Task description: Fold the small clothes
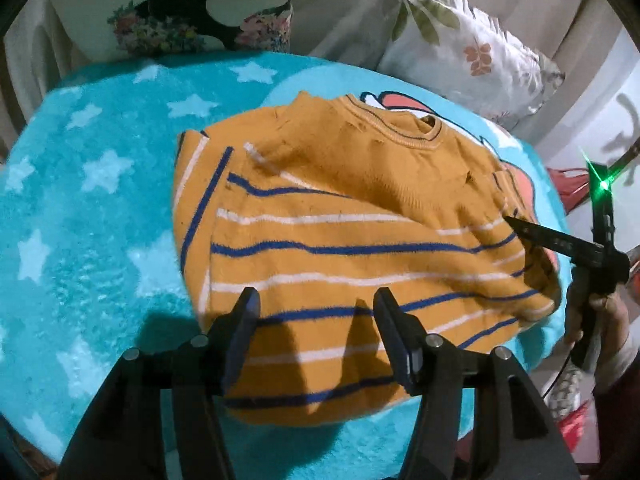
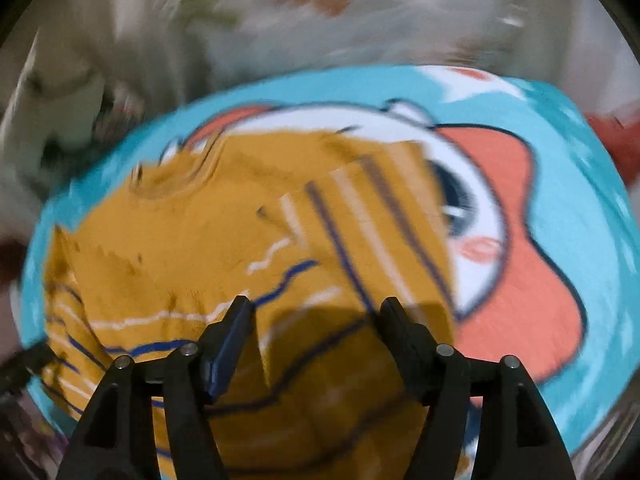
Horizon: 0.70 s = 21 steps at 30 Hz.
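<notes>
A small mustard sweater [image 1: 340, 216] with blue and white stripes lies on a turquoise star blanket [image 1: 92, 208]. Both sleeves are folded in over the body. My left gripper [image 1: 316, 300] is open and empty, hovering over the sweater's striped lower half. The right gripper shows at the right edge of the left wrist view, one fingertip [image 1: 514, 222] at the sweater's right side. In the blurred right wrist view the right gripper [image 2: 316, 308] is open and empty above the sweater [image 2: 192, 248], near the folded striped sleeve [image 2: 372, 216].
A leaf-print pillow [image 1: 464, 40] and a floral cushion [image 1: 200, 28] lie behind the blanket. A cartoon face [image 2: 500, 240] is printed on the blanket to the right of the sweater. The person's hand [image 1: 600, 316] holds the right gripper's handle.
</notes>
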Tool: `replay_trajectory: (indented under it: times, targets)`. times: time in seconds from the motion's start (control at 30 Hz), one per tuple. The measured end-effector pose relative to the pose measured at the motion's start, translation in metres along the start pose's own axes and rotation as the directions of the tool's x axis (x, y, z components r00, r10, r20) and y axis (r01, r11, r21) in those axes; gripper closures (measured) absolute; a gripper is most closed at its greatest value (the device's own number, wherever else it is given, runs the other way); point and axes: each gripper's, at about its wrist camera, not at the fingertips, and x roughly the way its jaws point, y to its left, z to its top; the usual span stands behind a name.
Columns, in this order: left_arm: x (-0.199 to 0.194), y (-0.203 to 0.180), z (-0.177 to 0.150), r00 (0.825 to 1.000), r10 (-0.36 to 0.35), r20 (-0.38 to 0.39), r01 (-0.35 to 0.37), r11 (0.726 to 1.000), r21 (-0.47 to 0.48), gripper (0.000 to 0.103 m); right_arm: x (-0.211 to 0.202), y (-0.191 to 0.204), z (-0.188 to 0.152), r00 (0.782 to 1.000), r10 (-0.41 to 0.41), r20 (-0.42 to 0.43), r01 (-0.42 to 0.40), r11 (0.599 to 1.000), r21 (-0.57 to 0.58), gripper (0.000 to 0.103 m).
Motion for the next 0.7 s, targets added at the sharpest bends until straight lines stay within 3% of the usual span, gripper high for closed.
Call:
replay_trajectory:
  times: [0.03, 0.1, 0.17, 0.3, 0.4, 0.47, 0.57, 0.63, 0.7]
  targets:
    - [-0.002, -0.001, -0.001, 1.000, 0.008, 0.005, -0.008, 1.000, -0.014, 0.045, 0.003, 0.004, 0.002, 1.000, -0.001, -0.008, 0.001, 0.999, -0.044, 0.064]
    - [-0.005, 0.000, -0.002, 1.000, 0.023, 0.015, -0.022, 0.998, -0.059, 0.042, -0.002, 0.003, 0.007, 0.999, 0.048, -0.008, -0.049, 0.998, -0.050, 0.096]
    - [-0.006, 0.002, -0.003, 0.998, 0.065, 0.014, -0.063, 0.992, -0.113, 0.041, -0.021, -0.011, 0.016, 0.992, 0.110, 0.057, -0.109, 0.994, -0.020, 0.097]
    - [-0.002, 0.004, -0.004, 0.994, 0.111, 0.011, -0.107, 0.972, -0.208, 0.040, -0.048, -0.056, 0.033, 0.978, 0.112, 0.174, -0.125, 0.990, 0.069, 0.097]
    - [0.001, 0.002, -0.009, 0.992, 0.126, 0.008, -0.119, 0.955, -0.273, 0.039, -0.031, -0.072, 0.046, 0.987, 0.069, 0.147, -0.076, 0.996, 0.041, 0.097]
    - [-0.001, -0.004, -0.010, 0.989, 0.150, 0.016, -0.139, 0.951, -0.277, 0.036, -0.004, -0.073, 0.049, 0.996, 0.056, 0.072, -0.056, 0.998, -0.002, 0.095]
    - [-0.006, -0.010, -0.011, 0.985, 0.171, 0.026, -0.155, 0.942, -0.297, 0.035, 0.010, -0.073, 0.048, 0.998, 0.047, 0.029, -0.046, 0.999, -0.025, 0.073]
    - [-0.010, -0.012, -0.013, 0.983, 0.182, 0.029, -0.165, 0.938, -0.306, 0.035, 0.003, -0.075, 0.048, 0.996, 0.077, 0.053, -0.077, 0.997, -0.014, 0.058]
    - [-0.012, -0.015, -0.013, 0.981, 0.190, 0.034, -0.171, 0.937, -0.304, 0.035, -0.011, -0.079, 0.051, 0.991, 0.096, 0.097, -0.095, 0.995, -0.015, 0.052]
